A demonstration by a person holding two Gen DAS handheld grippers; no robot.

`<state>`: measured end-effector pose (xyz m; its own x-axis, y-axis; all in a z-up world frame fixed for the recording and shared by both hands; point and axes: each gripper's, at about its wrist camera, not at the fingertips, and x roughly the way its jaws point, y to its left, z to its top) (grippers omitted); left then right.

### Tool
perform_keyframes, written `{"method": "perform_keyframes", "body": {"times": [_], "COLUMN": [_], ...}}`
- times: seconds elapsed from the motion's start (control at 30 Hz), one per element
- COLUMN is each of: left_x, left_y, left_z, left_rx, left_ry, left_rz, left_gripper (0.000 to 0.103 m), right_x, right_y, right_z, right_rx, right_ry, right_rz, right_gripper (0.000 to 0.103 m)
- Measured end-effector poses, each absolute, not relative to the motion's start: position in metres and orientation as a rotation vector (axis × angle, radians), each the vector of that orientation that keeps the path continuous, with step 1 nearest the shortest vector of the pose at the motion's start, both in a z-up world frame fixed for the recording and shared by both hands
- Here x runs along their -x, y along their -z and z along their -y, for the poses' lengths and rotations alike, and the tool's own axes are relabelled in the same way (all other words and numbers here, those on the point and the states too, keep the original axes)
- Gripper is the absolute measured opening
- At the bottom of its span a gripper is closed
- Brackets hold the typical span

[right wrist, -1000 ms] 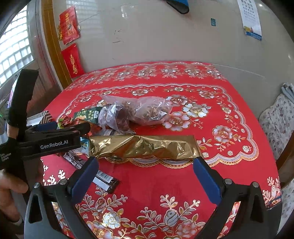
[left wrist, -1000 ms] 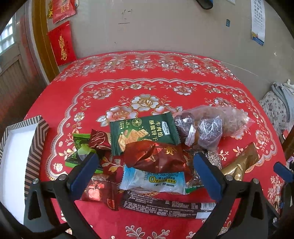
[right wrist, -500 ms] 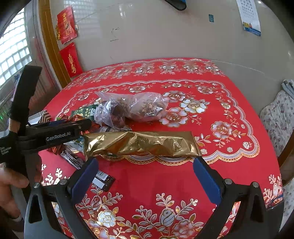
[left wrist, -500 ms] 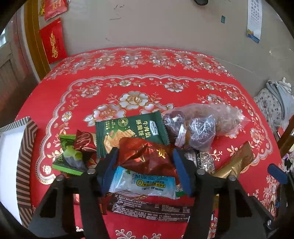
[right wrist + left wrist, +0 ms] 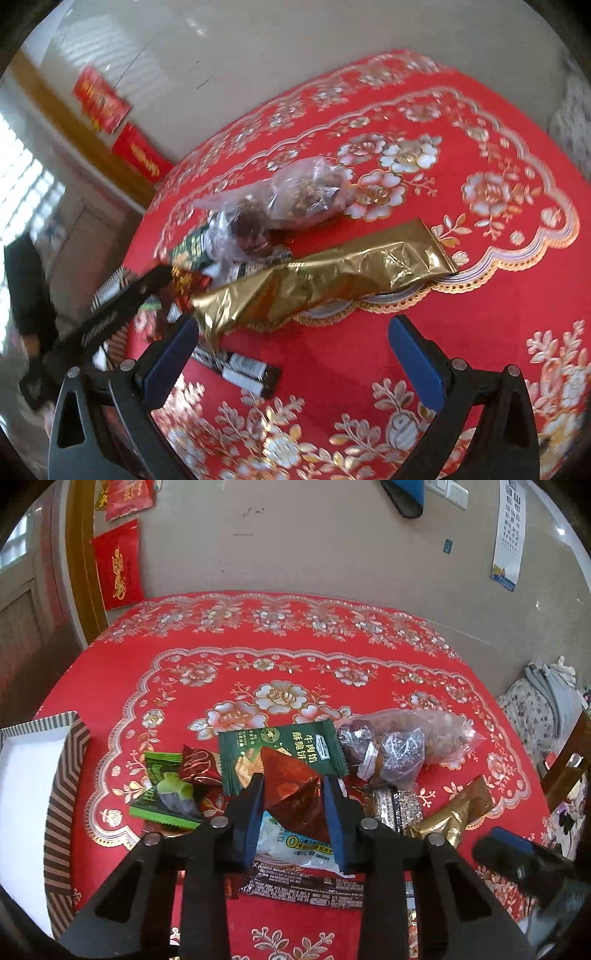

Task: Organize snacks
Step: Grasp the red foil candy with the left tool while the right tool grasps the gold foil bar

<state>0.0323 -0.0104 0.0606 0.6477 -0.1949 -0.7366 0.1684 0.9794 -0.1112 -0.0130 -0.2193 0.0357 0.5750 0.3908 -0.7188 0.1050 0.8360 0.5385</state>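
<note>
Left wrist view: the left gripper (image 5: 293, 805) has just been closing, and its blue pads (image 5: 252, 812) now clamp a dark red foil packet (image 5: 295, 794) from both sides, the packet tilted up with one corner over the green biscuit pack (image 5: 280, 753) behind it. Under the packet lies a white sachet (image 5: 299, 845), and nearer the camera a long dark bar (image 5: 306, 886) runs across below the fingers. To the left sit a small maroon candy (image 5: 199, 766) and a green candy wrapper (image 5: 166, 794), touching each other. To the right a clear bag of brown sweets (image 5: 402, 749) rests against the biscuit pack; a silvery wrapper (image 5: 397, 806) and a gold pack (image 5: 458, 812) lie in front of it. A striped box (image 5: 64, 794) with a white inside stands at the left edge of the red floral tablecloth (image 5: 280, 635). The blurred tip of the other tool shows at lower right.

In the right wrist view, which is tilted and motion-blurred, the right gripper (image 5: 295, 354) has its fingers wide apart with nothing between them, hovering over bare cloth. Just beyond the left pad lies the gold pack (image 5: 332, 280), long and crumpled, its near end almost at that pad. The clear bag (image 5: 291, 203) sits behind it, the dark bar (image 5: 240, 371) in front, between the pads and the pile. The left tool's black body crosses the left side, hiding part of the pile.
</note>
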Motion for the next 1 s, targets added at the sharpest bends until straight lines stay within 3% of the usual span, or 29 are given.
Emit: {"method": "perform_keyframes", "body": {"times": [0.33,0.43,0.47,0.5,0.63,0.67,1.0], "left_x": [-0.029,-0.029,-0.029,-0.028,-0.025,-0.024,-0.013], "left_y": [-0.066,-0.065,-0.064,-0.064,-0.066,-0.066,-0.070], "left_z": [0.001,-0.002,-0.003,-0.003,-0.003,-0.003,-0.009], "left_rx": [0.066,0.070,0.073,0.074,0.065,0.063,0.063], "left_ry": [0.246,0.245,0.248,0.248,0.257,0.260,0.263], "left_rz": [-0.843,-0.847,-0.848,-0.848,-0.845,-0.844,-0.841], "left_gripper": [0.030,0.030,0.030,0.030,0.030,0.030,0.029], "right_x": [-0.016,-0.017,-0.018,-0.019,-0.008,-0.004,0.014], "right_y": [-0.017,-0.019,-0.017,-0.015,-0.025,-0.030,-0.029], "right_z": [0.220,0.211,0.207,0.203,0.195,0.195,0.190], "right_rx": [-0.810,-0.720,-0.698,-0.671,-0.546,-0.515,-0.361], "right_ry": [-0.265,-0.274,-0.284,-0.306,-0.301,-0.300,-0.302], "right_rz": [-0.939,-0.945,-0.957,-0.963,-0.908,-0.884,-0.870], "right_gripper": [0.102,0.079,0.059,0.051,0.041,0.034,0.032]}}
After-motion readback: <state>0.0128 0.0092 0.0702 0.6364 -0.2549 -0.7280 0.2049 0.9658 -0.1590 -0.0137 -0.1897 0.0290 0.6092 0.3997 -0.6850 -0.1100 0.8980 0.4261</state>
